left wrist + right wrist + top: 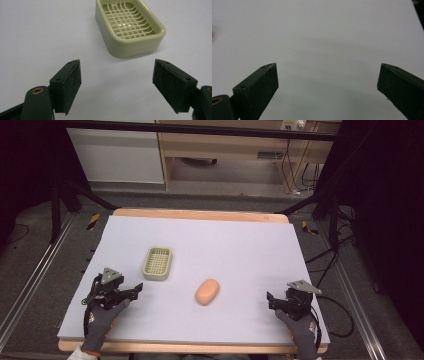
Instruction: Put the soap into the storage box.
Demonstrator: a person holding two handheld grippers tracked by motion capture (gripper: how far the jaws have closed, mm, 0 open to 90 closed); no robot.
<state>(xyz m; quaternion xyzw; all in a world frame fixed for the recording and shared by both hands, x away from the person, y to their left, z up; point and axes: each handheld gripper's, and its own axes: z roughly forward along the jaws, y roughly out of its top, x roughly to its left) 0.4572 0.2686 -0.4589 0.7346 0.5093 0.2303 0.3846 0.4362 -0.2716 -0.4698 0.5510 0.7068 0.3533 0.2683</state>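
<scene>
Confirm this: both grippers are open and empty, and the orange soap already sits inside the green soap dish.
Not quite. The orange soap lies on the mat, apart from the green soap dish, which the left gripper view shows empty. Both the left gripper and right gripper are open and empty.

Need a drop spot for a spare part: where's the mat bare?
Bare: far half beyond the soap dish, right side between soap bar and right gripper. Tighter: the near-left stretch, where left gripper, dish and soap sit close together.
</scene>
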